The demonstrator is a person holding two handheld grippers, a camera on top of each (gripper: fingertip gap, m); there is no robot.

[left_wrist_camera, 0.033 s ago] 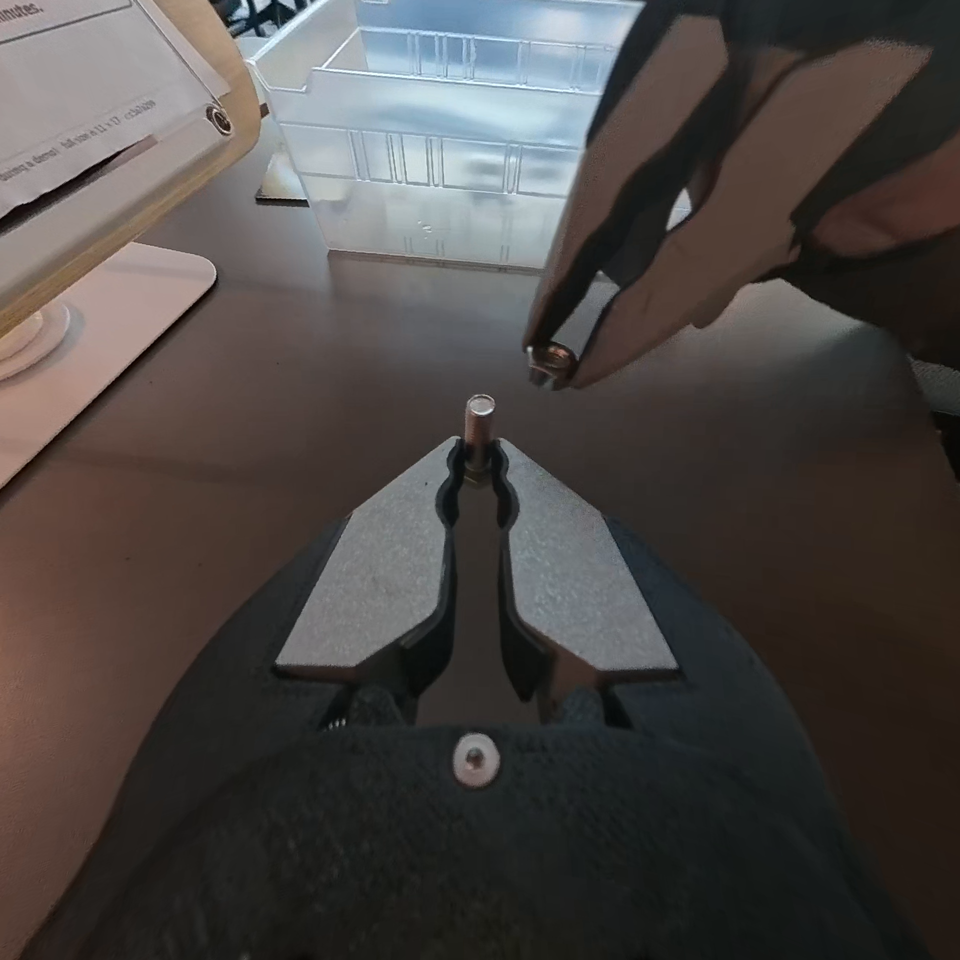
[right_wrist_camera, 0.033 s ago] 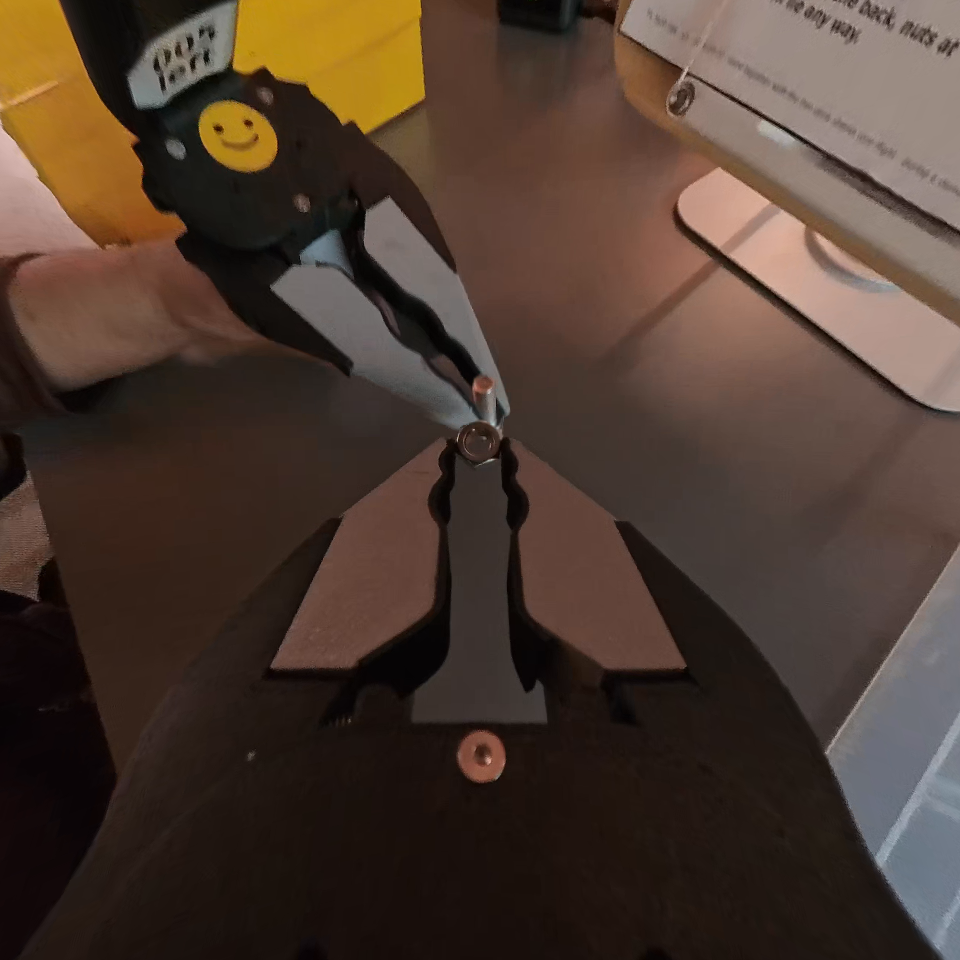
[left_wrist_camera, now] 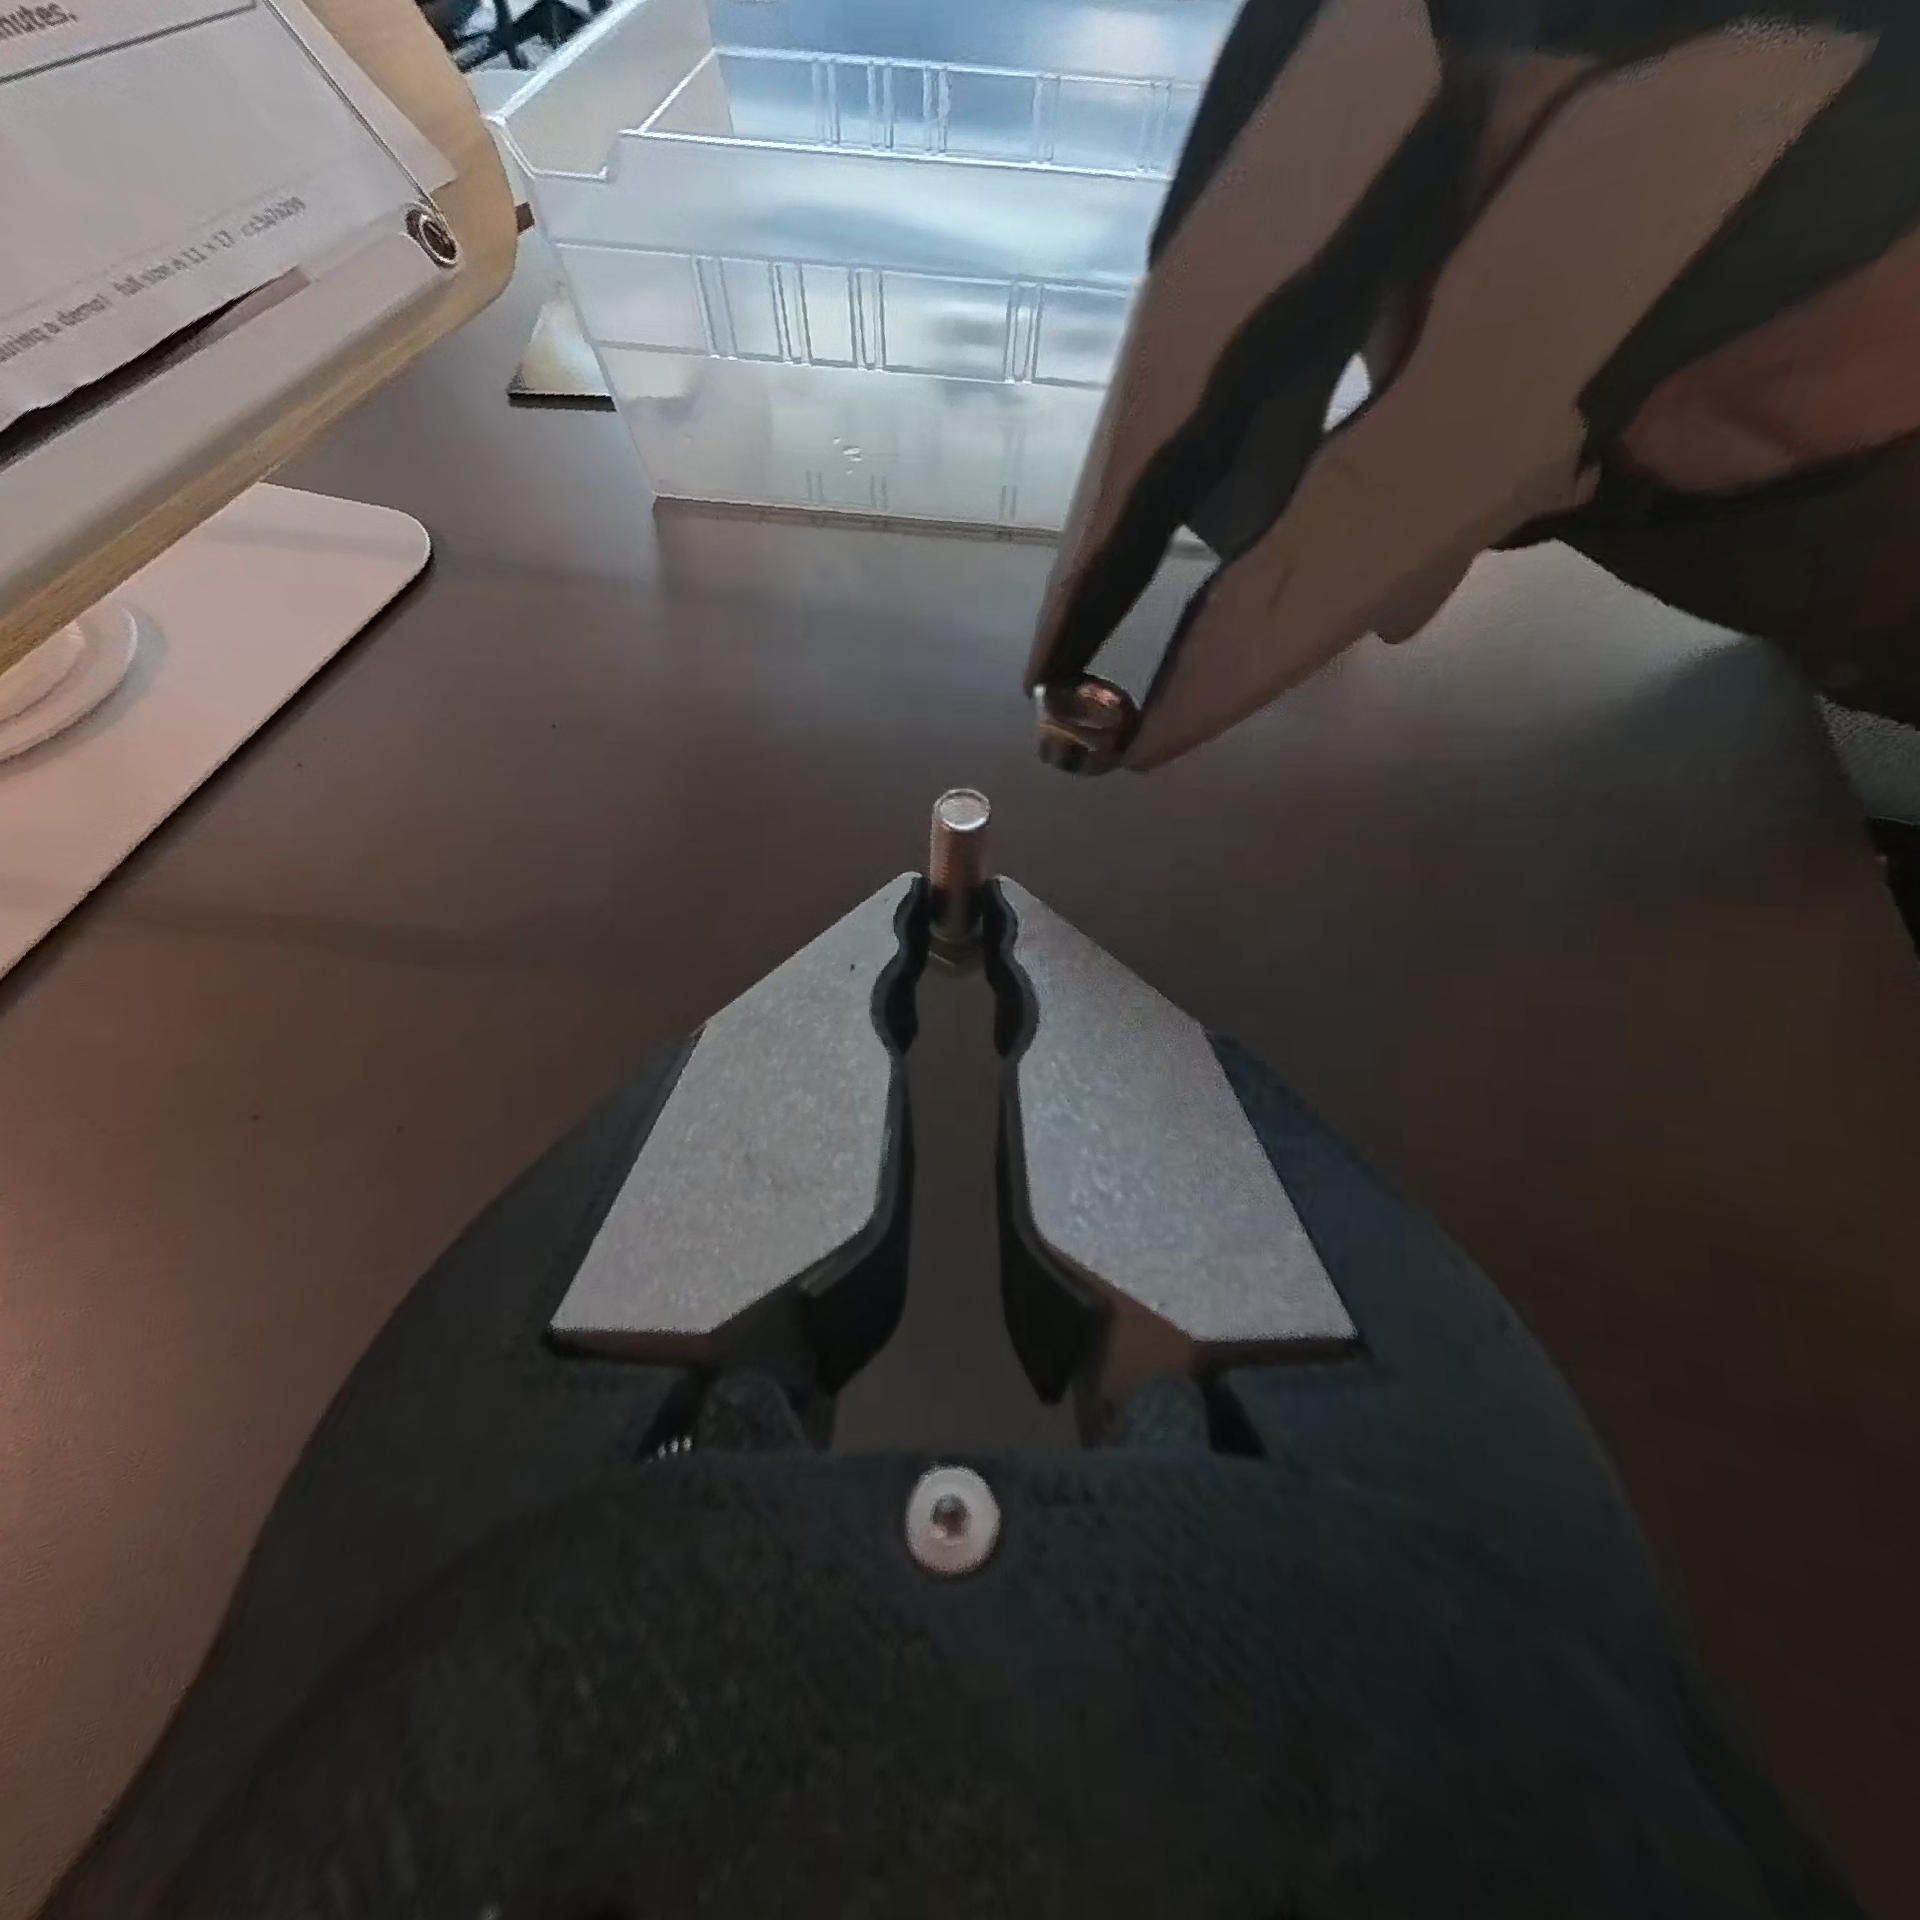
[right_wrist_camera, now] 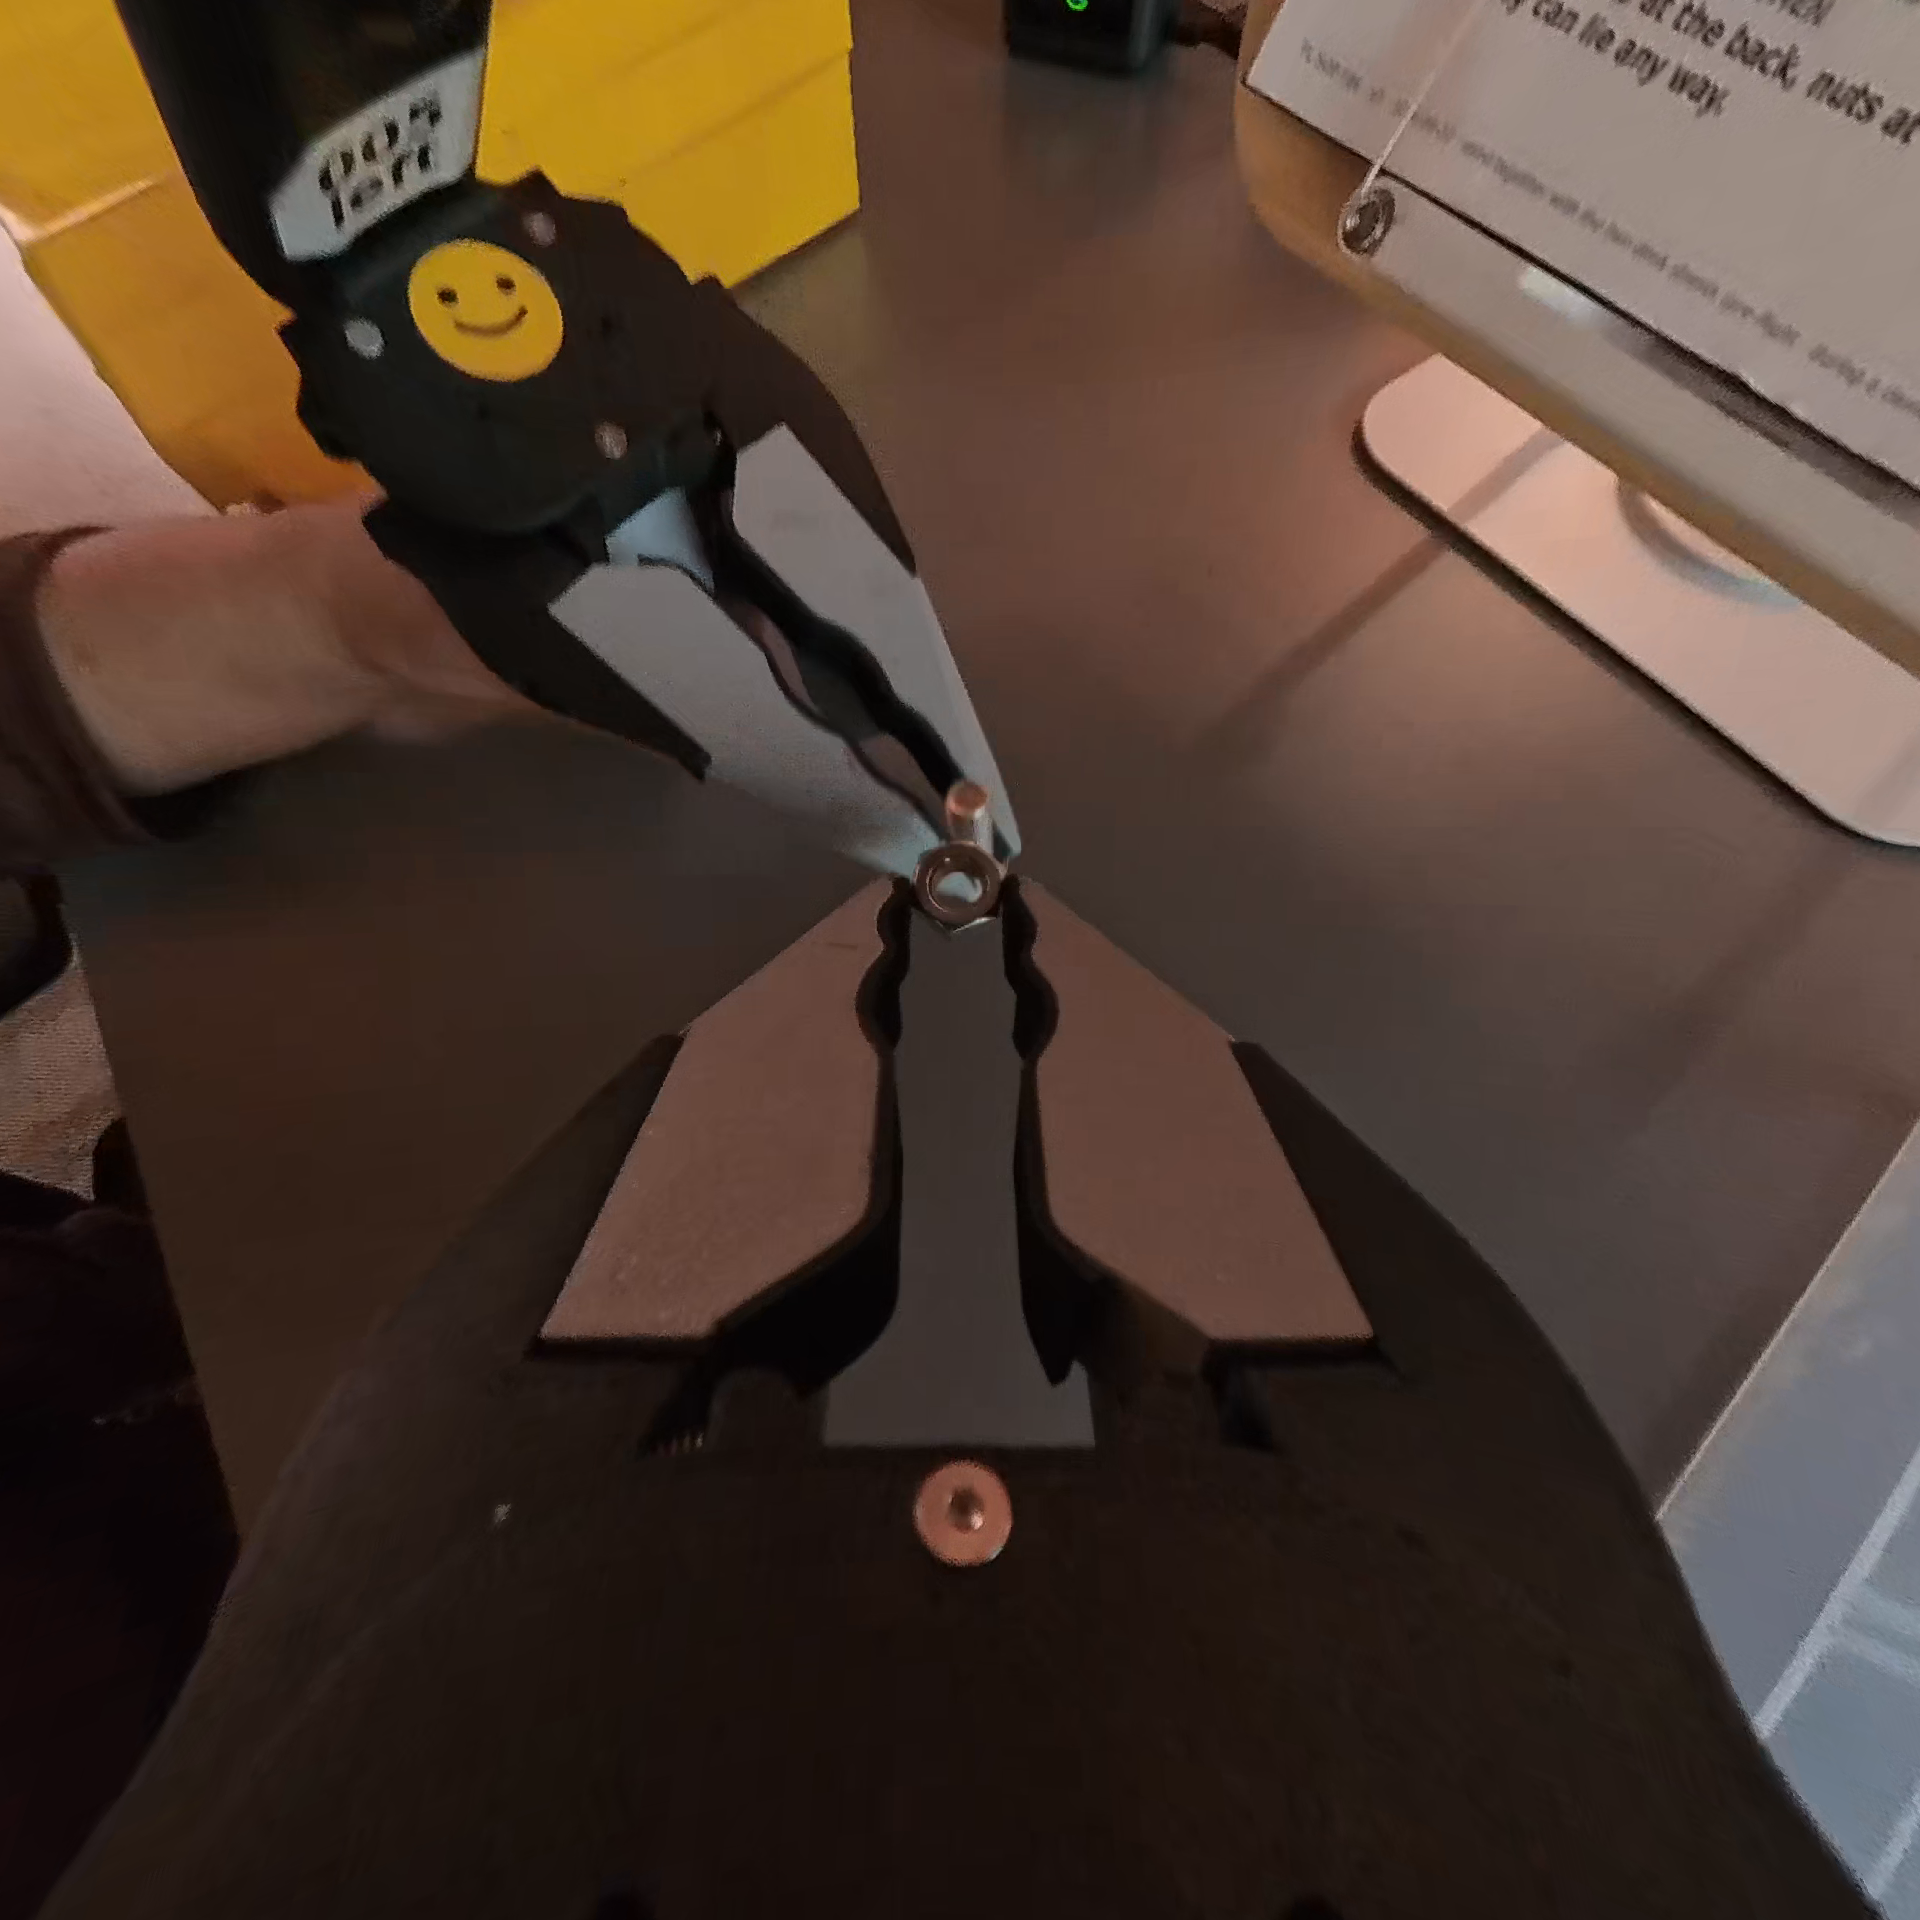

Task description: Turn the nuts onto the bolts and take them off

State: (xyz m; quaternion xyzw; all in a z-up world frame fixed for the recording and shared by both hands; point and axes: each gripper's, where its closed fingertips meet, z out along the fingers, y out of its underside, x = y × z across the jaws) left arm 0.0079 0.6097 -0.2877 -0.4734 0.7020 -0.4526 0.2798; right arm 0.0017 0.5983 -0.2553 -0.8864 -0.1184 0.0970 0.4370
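My left gripper (left_wrist_camera: pixel 956 920) is shut on a silver bolt (left_wrist_camera: pixel 958 847), which stands upright between the tips with its threaded end up, above the dark table (left_wrist_camera: pixel 520 935). My right gripper (right_wrist_camera: pixel 951 904) is shut on a silver hex nut (right_wrist_camera: pixel 951 885), its hole facing the camera. In the left wrist view the right gripper (left_wrist_camera: pixel 1091 722) holds the nut (left_wrist_camera: pixel 1086 717) a little above and to the right of the bolt's tip, apart from it. In the right wrist view the left gripper (right_wrist_camera: pixel 971 836) and the bolt (right_wrist_camera: pixel 966 805) sit just beyond the nut.
A clear plastic bin (left_wrist_camera: pixel 852 312) stands at the back of the table, its edge also at the right (right_wrist_camera: pixel 1818 1455). A paper sign on a white stand (left_wrist_camera: pixel 208 644) is at the left. A yellow box (right_wrist_camera: pixel 675 125) stands behind a person's hand (right_wrist_camera: pixel 208 644).
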